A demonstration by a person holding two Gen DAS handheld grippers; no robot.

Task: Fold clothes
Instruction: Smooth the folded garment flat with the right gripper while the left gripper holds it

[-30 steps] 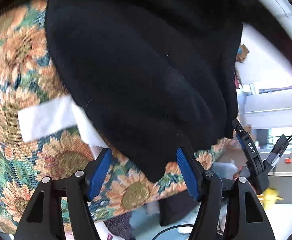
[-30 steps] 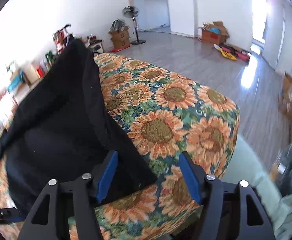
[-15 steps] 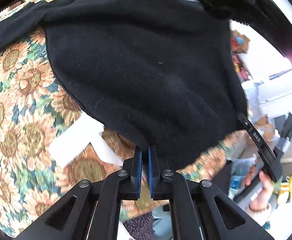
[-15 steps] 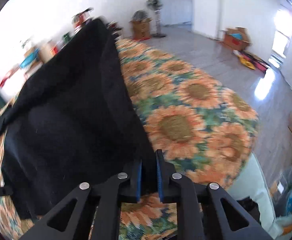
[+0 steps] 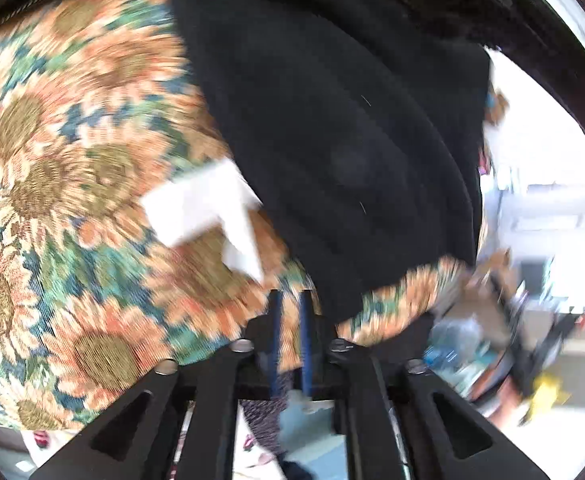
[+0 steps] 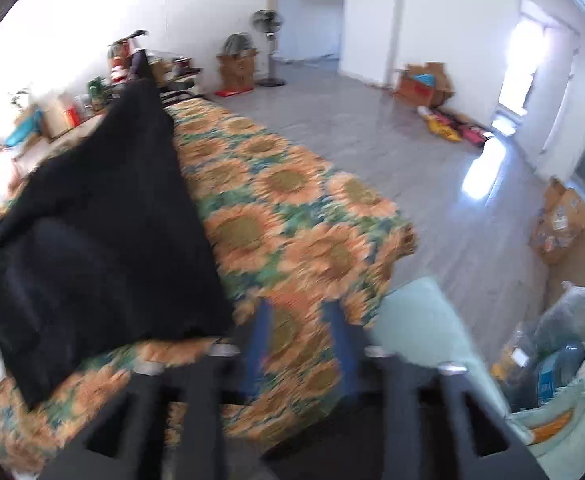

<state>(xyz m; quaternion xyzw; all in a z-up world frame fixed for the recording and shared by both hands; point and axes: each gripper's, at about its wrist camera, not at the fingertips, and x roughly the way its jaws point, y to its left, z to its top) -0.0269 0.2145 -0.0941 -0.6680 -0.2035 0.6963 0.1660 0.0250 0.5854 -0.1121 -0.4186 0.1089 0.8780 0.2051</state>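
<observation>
A black garment (image 5: 352, 140) lies spread on the sunflower-patterned cloth (image 5: 52, 160) that covers the table. My left gripper (image 5: 290, 304) sits just left of the garment's near corner. Its blue pads stand a little apart and are opening, and between them shows only the sunflower cloth. In the right wrist view the black garment (image 6: 92, 240) lies to the left on the sunflower cloth (image 6: 292, 184). My right gripper (image 6: 298, 320) is to the right of the garment's near corner, its jaws opening with nothing between them. Both views are motion-blurred.
White tape strips (image 5: 200, 204) are stuck on the cloth beside the garment. A pale green cushion (image 6: 420, 320) sits at the table's near right corner. Cardboard boxes (image 6: 424, 84), a standing fan (image 6: 268, 28) and a water bottle (image 6: 556, 372) stand on the floor beyond.
Both grippers shut on the garment's near corners half a second ago. Now both have let go, their jaws have parted, and each has drawn off to the side of its corner.
</observation>
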